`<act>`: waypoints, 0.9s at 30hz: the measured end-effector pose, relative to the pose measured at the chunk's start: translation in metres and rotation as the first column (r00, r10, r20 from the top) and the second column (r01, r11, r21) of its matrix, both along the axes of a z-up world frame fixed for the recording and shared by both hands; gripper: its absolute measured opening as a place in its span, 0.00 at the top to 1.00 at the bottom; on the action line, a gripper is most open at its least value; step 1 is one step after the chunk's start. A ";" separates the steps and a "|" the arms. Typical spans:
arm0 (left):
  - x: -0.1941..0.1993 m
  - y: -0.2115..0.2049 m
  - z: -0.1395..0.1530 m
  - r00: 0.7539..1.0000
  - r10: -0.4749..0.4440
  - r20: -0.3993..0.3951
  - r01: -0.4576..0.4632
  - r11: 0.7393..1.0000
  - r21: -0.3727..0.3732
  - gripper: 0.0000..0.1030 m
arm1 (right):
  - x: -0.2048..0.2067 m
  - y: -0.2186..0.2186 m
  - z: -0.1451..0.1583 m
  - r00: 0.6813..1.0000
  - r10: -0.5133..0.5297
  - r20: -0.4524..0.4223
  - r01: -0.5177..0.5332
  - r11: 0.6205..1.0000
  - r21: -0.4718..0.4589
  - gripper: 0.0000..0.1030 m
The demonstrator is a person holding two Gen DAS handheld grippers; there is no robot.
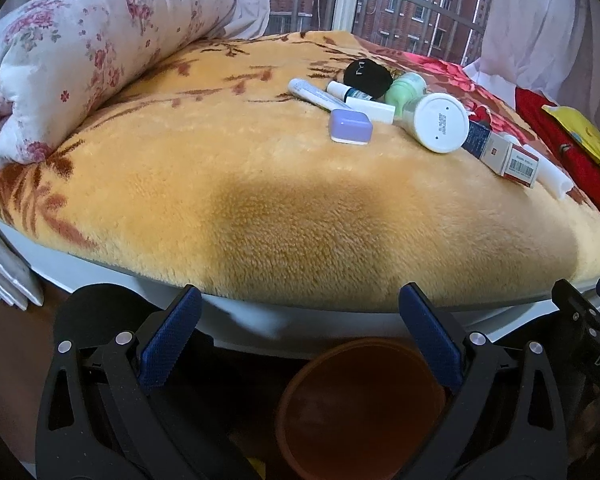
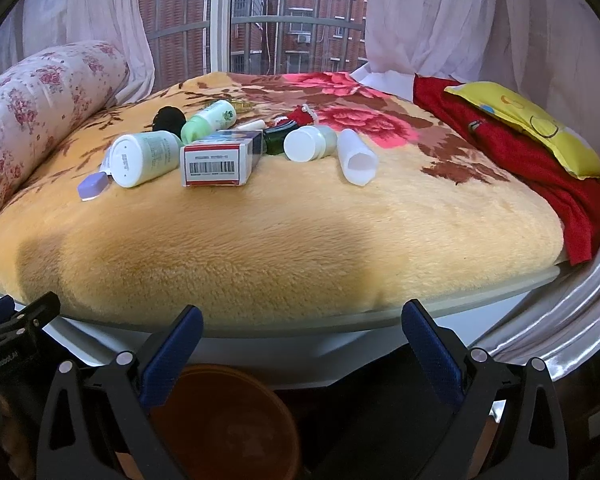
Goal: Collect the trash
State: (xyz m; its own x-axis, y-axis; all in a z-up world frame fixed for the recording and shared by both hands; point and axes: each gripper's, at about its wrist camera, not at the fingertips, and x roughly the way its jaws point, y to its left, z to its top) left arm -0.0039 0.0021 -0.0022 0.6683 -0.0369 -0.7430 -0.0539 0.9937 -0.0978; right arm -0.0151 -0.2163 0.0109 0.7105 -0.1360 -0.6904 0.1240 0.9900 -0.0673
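Trash lies in a loose pile on the orange fleece blanket [image 1: 260,184] of the bed: a big white bottle [image 1: 440,122] [image 2: 140,158], a red-and-white carton with a barcode [image 1: 508,156] [image 2: 220,156], a lilac case [image 1: 350,126] [image 2: 94,185], a green bottle [image 1: 406,88] [image 2: 210,118], a white tube [image 1: 316,94], a small white bottle [image 2: 310,142] and an open white tube [image 2: 356,160]. An orange-brown bin [image 1: 360,408] [image 2: 228,420] stands on the floor below the bed edge. My left gripper [image 1: 300,332] and right gripper [image 2: 302,340] are both open and empty, held low in front of the bed, above the bin.
A rolled floral quilt [image 1: 80,52] lies at the bed's left. A red cloth [image 2: 520,152] with a yellow pillow [image 2: 532,124] lies at the right. A window with curtains [image 2: 460,20] is behind. The white bed frame [image 2: 280,344] runs under the blanket edge.
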 end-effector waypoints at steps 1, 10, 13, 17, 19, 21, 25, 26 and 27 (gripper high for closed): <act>0.000 0.000 0.001 1.000 0.000 0.004 0.000 1.000 0.002 0.07 | 0.000 0.000 0.000 1.000 0.000 0.000 0.000 1.000 0.000 0.05; 0.002 0.000 0.001 1.000 -0.006 -0.005 0.006 1.000 0.007 0.07 | 0.001 -0.001 0.002 1.000 0.000 0.002 0.000 1.000 -0.002 0.05; 0.003 0.000 0.001 1.000 -0.004 -0.008 0.004 1.000 0.007 0.07 | 0.001 -0.002 0.004 1.000 -0.002 0.007 0.002 1.000 -0.002 0.05; 0.004 0.001 0.000 1.000 0.000 -0.013 0.000 1.000 -0.001 0.07 | 0.002 -0.002 0.005 1.000 -0.001 0.002 0.001 1.000 -0.004 0.05; 0.004 0.003 0.000 1.000 0.001 -0.015 -0.001 1.000 -0.006 0.07 | 0.002 -0.002 0.005 1.000 0.001 0.003 -0.001 1.000 -0.006 0.05; 0.004 0.003 -0.001 1.000 0.003 -0.015 -0.003 1.000 -0.008 0.07 | 0.002 -0.001 0.006 1.000 0.003 0.003 -0.003 1.000 -0.008 0.05; 0.004 0.003 -0.001 1.000 0.004 -0.016 -0.005 1.000 -0.005 0.07 | 0.003 -0.001 0.007 1.000 0.007 0.001 -0.007 1.000 -0.012 0.05; 0.004 0.003 -0.001 1.000 0.005 -0.016 -0.005 1.000 -0.006 0.07 | 0.003 -0.001 0.007 1.000 0.007 0.001 -0.007 1.000 -0.013 0.05; 0.004 0.003 -0.001 1.000 0.005 -0.016 -0.005 1.000 -0.005 0.07 | 0.003 0.000 0.007 1.000 0.007 0.001 -0.007 1.000 -0.014 0.05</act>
State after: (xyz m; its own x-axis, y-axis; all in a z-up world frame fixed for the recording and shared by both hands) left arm 0.0002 0.0055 -0.0035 0.6563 -0.0374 -0.7536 -0.0604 0.9930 -0.1019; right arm -0.0124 -0.2164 0.0178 0.7121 -0.1403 -0.6879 0.1171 0.9898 -0.0807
